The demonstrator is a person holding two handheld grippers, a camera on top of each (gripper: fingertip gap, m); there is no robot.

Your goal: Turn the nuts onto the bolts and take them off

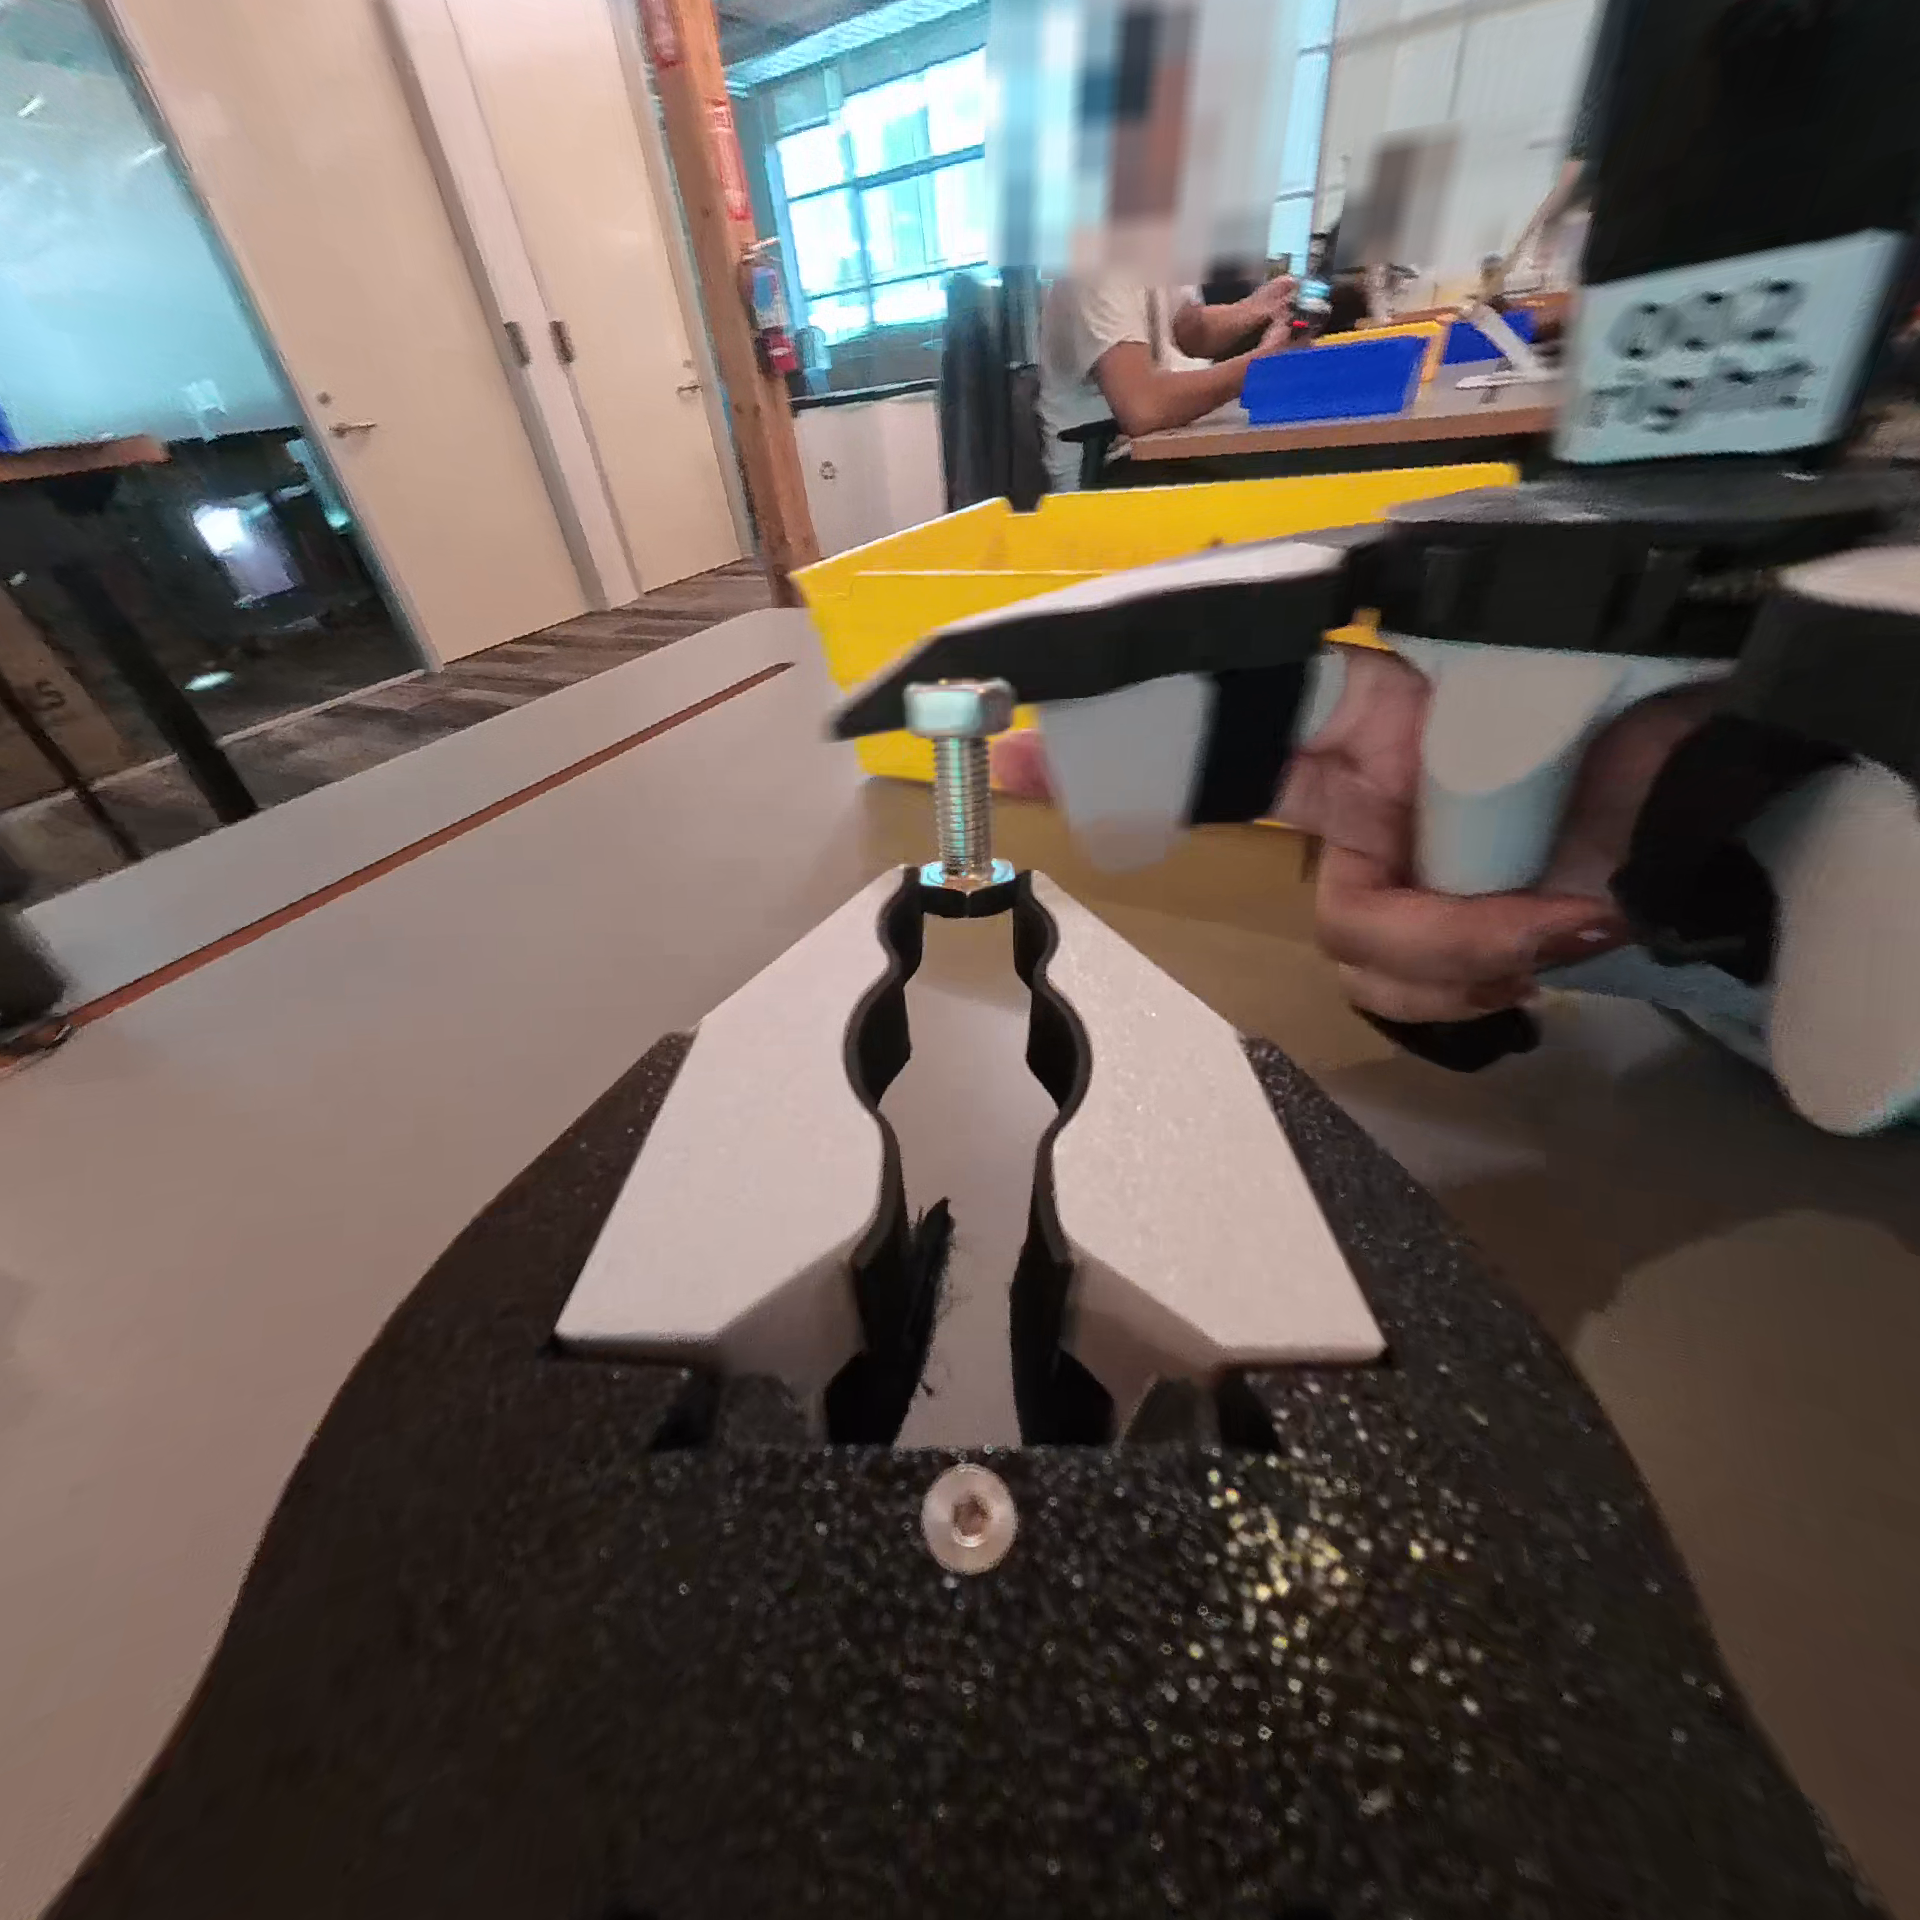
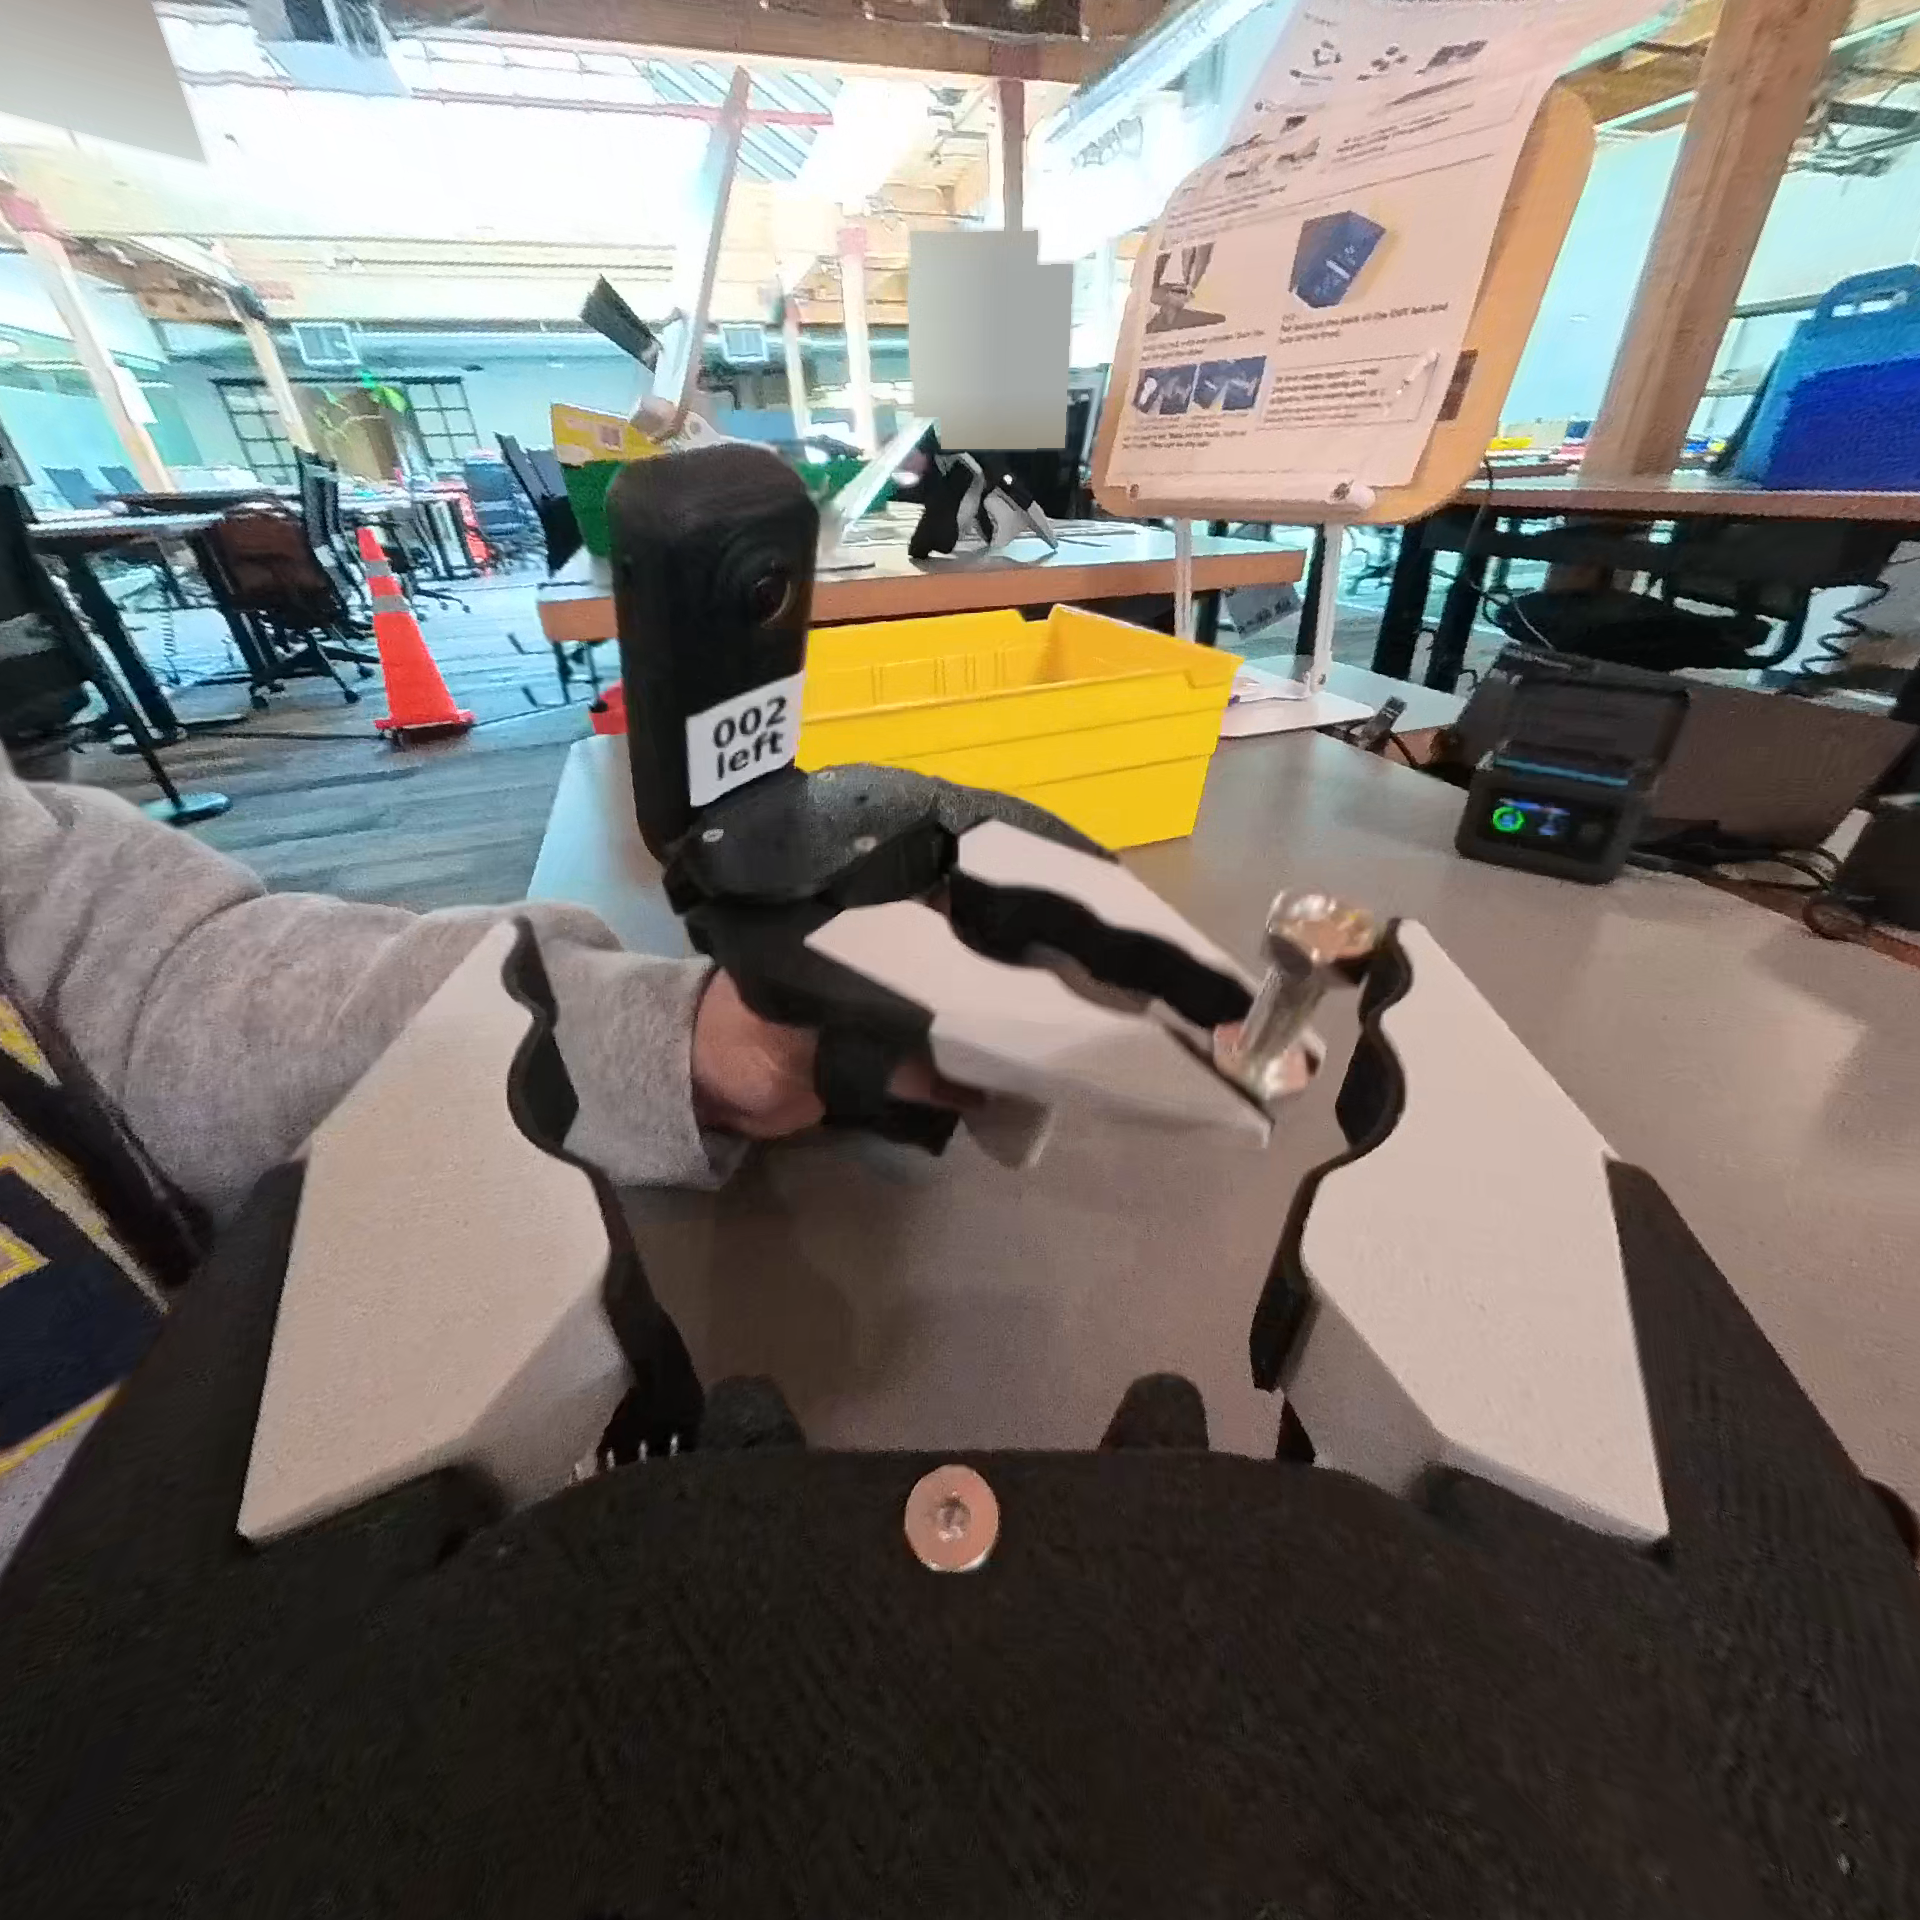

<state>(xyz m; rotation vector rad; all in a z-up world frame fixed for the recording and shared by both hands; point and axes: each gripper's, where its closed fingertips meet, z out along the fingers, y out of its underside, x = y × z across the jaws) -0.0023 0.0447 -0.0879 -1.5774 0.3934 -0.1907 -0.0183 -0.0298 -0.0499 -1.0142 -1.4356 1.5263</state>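
Centrally, the left gripper (image 1: pixel 971 899) has its two white fingers drawn together at the tips, pinching a small hex nut (image 1: pixel 971 881) between their black inner pads. A threaded silver bolt (image 1: pixel 961 774) rises upright from that nut, shank down and hex head uppermost, so nut and bolt are held in the air above the grey table (image 1: pixel 312 1039) rather than resting on it.

From the right wrist view, the right gripper (image 2: pixel 961 971) stands spread wide, its white fingers (image 2: pixel 436 1195) well apart. The bolt's head (image 2: pixel 1317 927) lies just beside the inner pad of one finger, at its tip; whether pad and head actually touch cannot be told. The other finger is far from the bolt. In the left wrist view the same gripper (image 1: pixel 1091 644) reaches in from the side, one finger passing just behind the bolt head.

A hand (image 1: pixel 1455 894) grips the right gripper's handle; a second hand (image 2: pixel 758 1070), in a grey sleeve, holds the left gripper (image 2: pixel 1226 1039).

Behind both tools a yellow bin (image 2: pixel 1039 707) sits on the table. Farther off on the same table stand a small black device with a lit screen (image 2: pixel 1558 769) and an instruction board on a white stand (image 2: pixel 1340 260). An orange traffic cone (image 2: pixel 410 644) stands on the floor beyond.
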